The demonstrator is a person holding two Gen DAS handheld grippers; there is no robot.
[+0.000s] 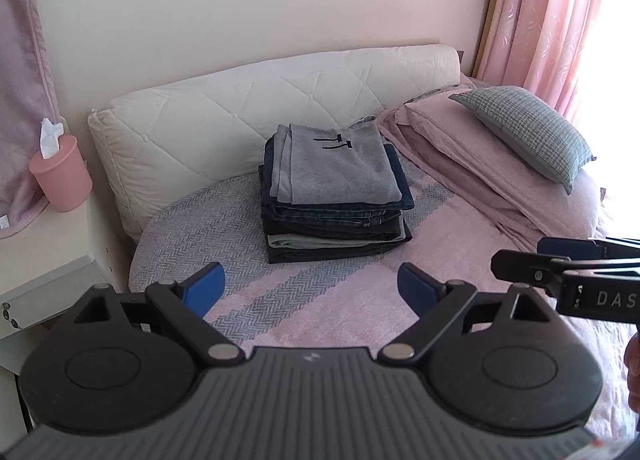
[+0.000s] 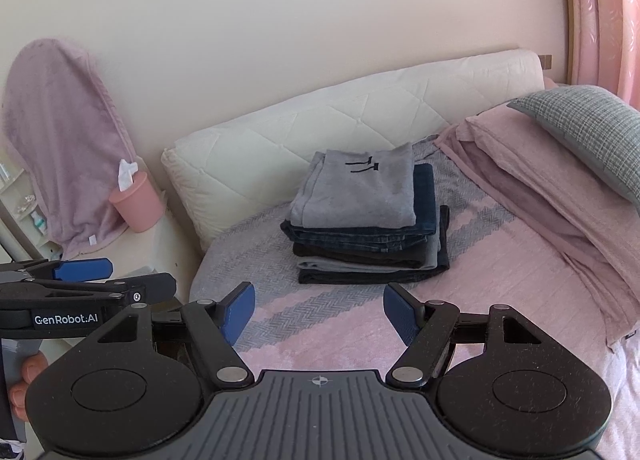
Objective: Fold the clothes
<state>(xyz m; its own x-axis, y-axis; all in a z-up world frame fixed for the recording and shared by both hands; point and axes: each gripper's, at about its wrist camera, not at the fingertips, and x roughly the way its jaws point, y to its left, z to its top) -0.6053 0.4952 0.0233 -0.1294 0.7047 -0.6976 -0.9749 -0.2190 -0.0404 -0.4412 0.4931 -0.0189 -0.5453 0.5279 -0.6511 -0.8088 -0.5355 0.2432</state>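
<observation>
At 9 o'clock in the left wrist view, a pink tissue holder [image 1: 62, 175] stands on the bedside ledge under a hanging mauve towel [image 1: 18, 99], both clear of the work area. A quilted cream bolster [image 1: 240, 99] runs along the wall from 10 to 1 o'clock and backs the bed.

The stack of folded clothes [image 1: 334, 195] sits at 12 o'clock on the striped pink-and-grey bedspread [image 1: 280, 300], just in front of the bolster. A grey garment [image 1: 332, 167] tops it, with dark denim and black pieces under it; edges roughly squared, likely so the pile stays stable.

The left gripper [image 1: 310, 292] hovers low over bare bedspread, fingers spread, nothing between them. The right gripper [image 2: 318, 312] is likewise spread wide and empty, beside it. No unfolded garment in view; judged: folding is finished or paused.

At 2 o'clock, folded pink bedding [image 1: 472, 163] carries a grey checked pillow [image 1: 528, 127], beside pink curtains [image 1: 552, 19].
</observation>
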